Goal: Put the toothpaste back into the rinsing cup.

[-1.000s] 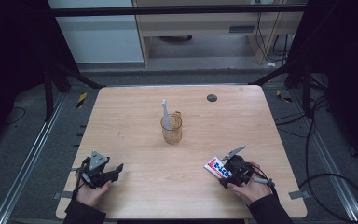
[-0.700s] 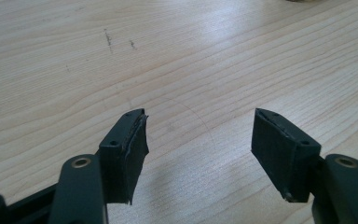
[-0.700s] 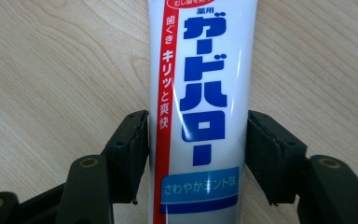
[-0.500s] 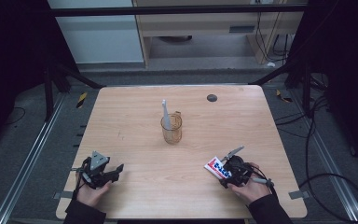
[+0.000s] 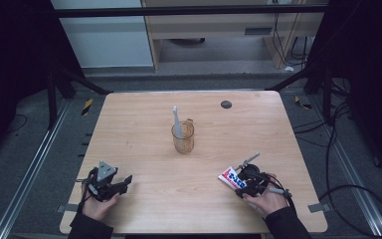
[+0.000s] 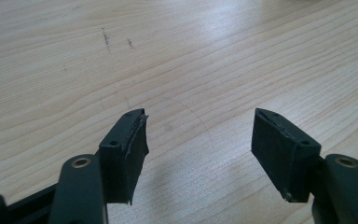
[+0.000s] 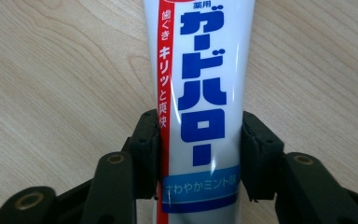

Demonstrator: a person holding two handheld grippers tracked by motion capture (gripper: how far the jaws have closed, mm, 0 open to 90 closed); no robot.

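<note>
A white toothpaste tube [image 7: 198, 93] with blue and red lettering lies flat on the wooden table [image 5: 144, 129], near its front right [image 5: 230, 178]. My right gripper [image 7: 200, 154] [image 5: 239, 183] has its two black pads against the tube's sides near its lower end. Its jaws have just been closing with the tube between them. My left gripper [image 6: 200, 135] stands open over bare wood at the front left [image 5: 125, 182], nothing between its pads.
A clear amber cup [image 5: 183, 138] stands mid-table with a white upright stick-like object [image 5: 177, 122] in it. A small dark round disc [image 5: 226, 104] lies near the far edge. Dark floor, cables and frame rails surround the table.
</note>
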